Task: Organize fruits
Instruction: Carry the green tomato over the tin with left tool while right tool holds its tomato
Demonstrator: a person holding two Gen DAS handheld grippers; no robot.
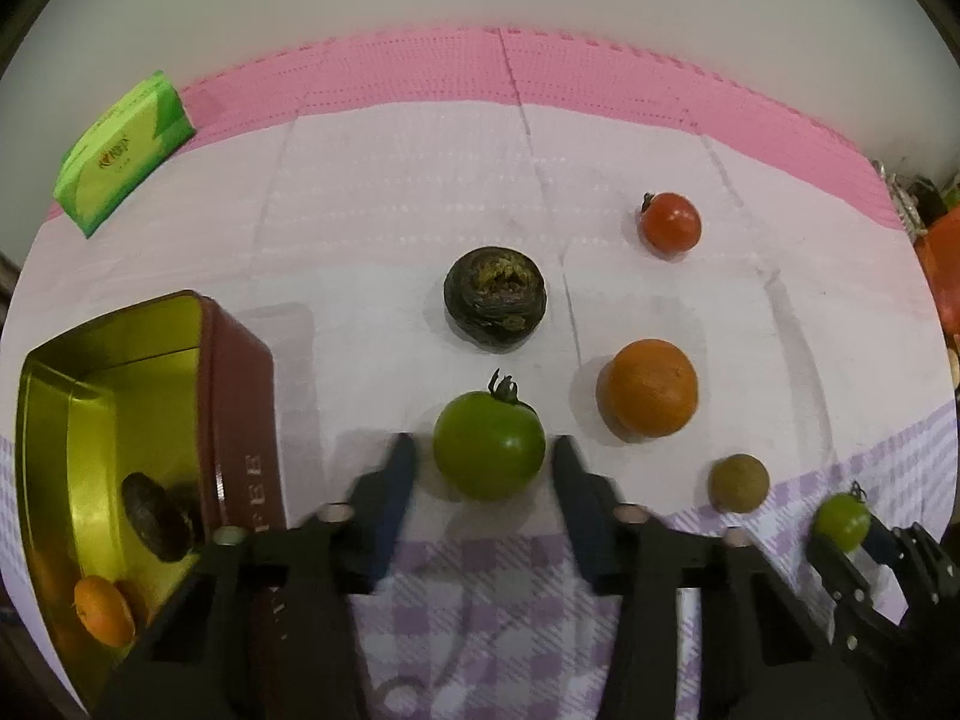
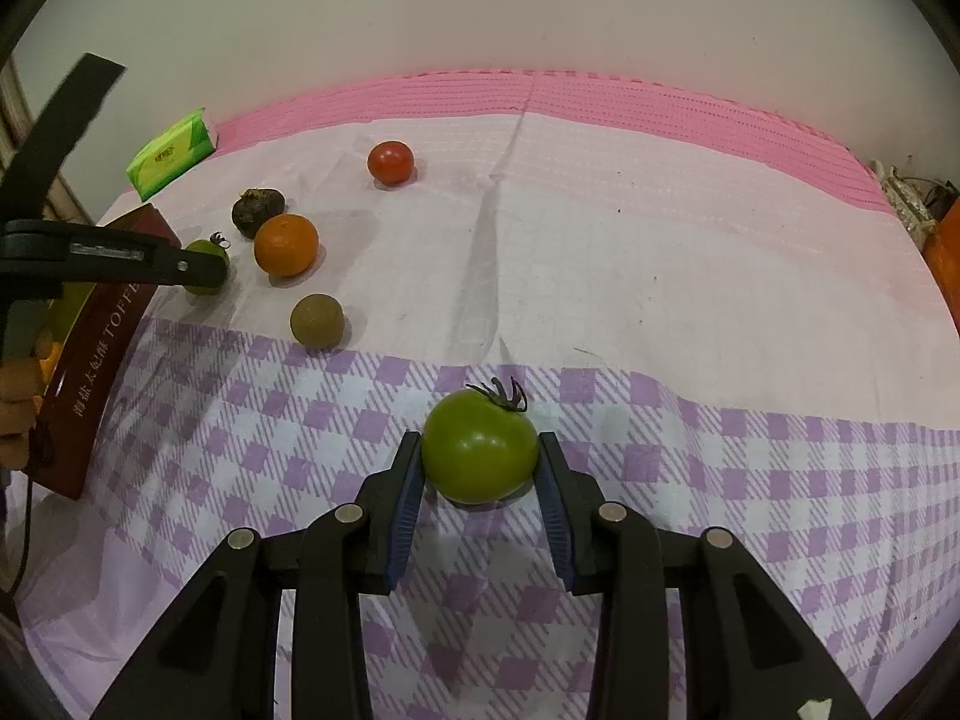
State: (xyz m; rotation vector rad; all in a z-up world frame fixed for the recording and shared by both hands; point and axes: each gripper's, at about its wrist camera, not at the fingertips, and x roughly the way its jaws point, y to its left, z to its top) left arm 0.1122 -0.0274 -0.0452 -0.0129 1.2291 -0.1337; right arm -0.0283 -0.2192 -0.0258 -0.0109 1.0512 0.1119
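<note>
My left gripper (image 1: pixel 483 462) points down at the cloth, and its blurred blue pads (image 1: pixel 396 480) sit against both sides of a green tomato (image 1: pixel 489 450). In the right wrist view the same left gripper (image 2: pixel 204 273) covers that tomato near the tin. My right gripper (image 2: pixel 479 462) is shut on a second green tomato (image 2: pixel 477 444) over the checked part of the cloth. From the left wrist view, this right gripper (image 1: pixel 852 546) with its tomato (image 1: pixel 840 521) shows at the lower right. The red tin (image 1: pixel 240 396) with a gold inside holds a dark fruit (image 1: pixel 159 516) and an orange (image 1: pixel 102 609).
Loose on the cloth lie a dark wrinkled fruit (image 1: pixel 495 294), an orange (image 1: pixel 651 387), a red tomato (image 1: pixel 671 221) and a small brown fruit (image 1: pixel 738 482). A green tissue pack (image 1: pixel 126 150) lies at the back left. A hand (image 2: pixel 15 396) shows at the left edge.
</note>
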